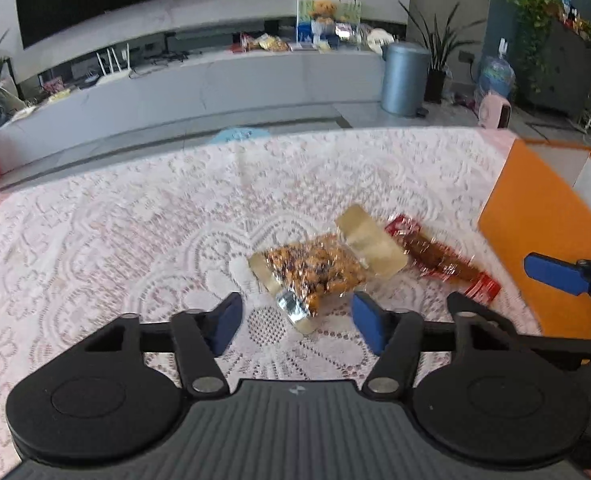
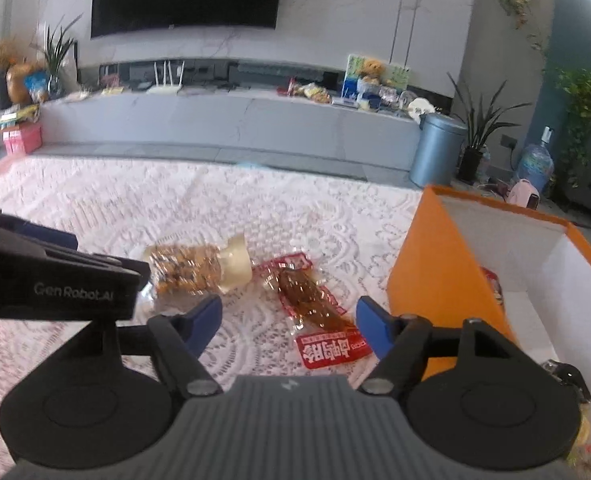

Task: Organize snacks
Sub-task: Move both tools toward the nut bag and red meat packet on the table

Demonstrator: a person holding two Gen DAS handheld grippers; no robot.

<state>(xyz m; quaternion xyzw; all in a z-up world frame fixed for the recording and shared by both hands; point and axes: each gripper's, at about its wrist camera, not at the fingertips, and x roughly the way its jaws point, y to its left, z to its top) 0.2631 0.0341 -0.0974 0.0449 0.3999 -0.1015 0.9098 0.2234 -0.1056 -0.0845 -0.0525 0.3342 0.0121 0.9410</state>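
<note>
Two snacks lie side by side on the lace tablecloth (image 1: 135, 220). A clear pack of orange-brown nut brittle (image 1: 315, 270) with pale end flaps sits just beyond my left gripper (image 1: 295, 322), whose blue pads stand apart with only the pack's foil end between them, untouched. A red pack holding a brown meat piece (image 2: 315, 312) lies between the fingers of my right gripper (image 2: 289, 326), which is open above it, not pressing. The brittle pack (image 2: 187, 270) shows to its left, partly behind the left gripper's body (image 2: 55, 280). The right gripper's fingertip (image 1: 551, 272) enters the left wrist view.
An orange box (image 2: 427, 272) with white inner walls stands at the right of the cloth, with snack packs inside it. Beyond the table are a low grey TV bench (image 2: 231, 120), a blue-grey bin (image 2: 435, 152) and potted plants.
</note>
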